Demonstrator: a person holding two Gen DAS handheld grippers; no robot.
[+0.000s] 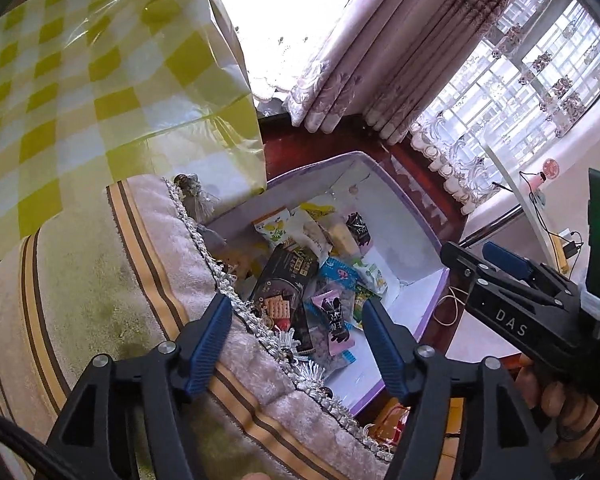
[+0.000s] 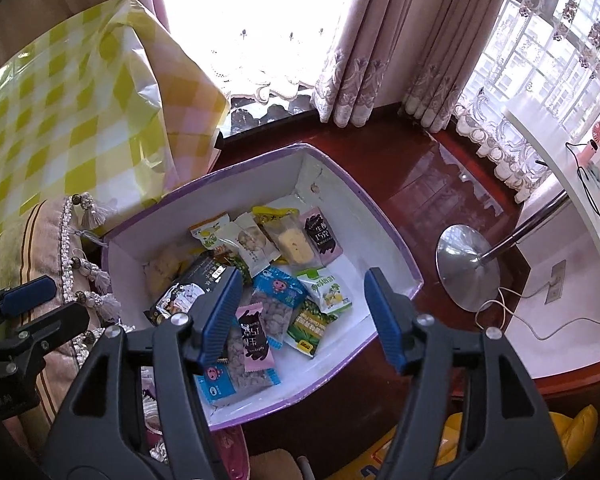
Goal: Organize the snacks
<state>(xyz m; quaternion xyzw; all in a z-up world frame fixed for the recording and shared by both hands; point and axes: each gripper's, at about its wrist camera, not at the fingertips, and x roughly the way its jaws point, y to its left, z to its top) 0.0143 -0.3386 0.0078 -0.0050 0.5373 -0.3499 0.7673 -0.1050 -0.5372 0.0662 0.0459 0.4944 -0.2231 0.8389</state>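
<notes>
A white box with a purple rim [image 2: 380,216] [image 1: 412,216] stands on the dark red wooden floor and holds several snack packets. Among them are a black cracker pack [image 1: 284,284] [image 2: 188,288], a pink chocolate packet [image 2: 254,336] [image 1: 334,318], a blue packet [image 2: 282,290] and a green packet [image 2: 310,326]. My right gripper [image 2: 300,312] hangs open above the box, nothing between its blue pads. My left gripper [image 1: 296,336] is open too, over the cushion's fringe at the box's left side, and empty. The right gripper [image 1: 500,272] shows at the right of the left wrist view.
A striped plush cushion with a beaded fringe [image 1: 100,288] borders the box on the left. A yellow checked bag [image 1: 80,80] [image 2: 60,120] lies behind it. Curtains [image 2: 364,60] hang at the window. A round metal stand base [image 2: 466,268] with cables sits right of the box.
</notes>
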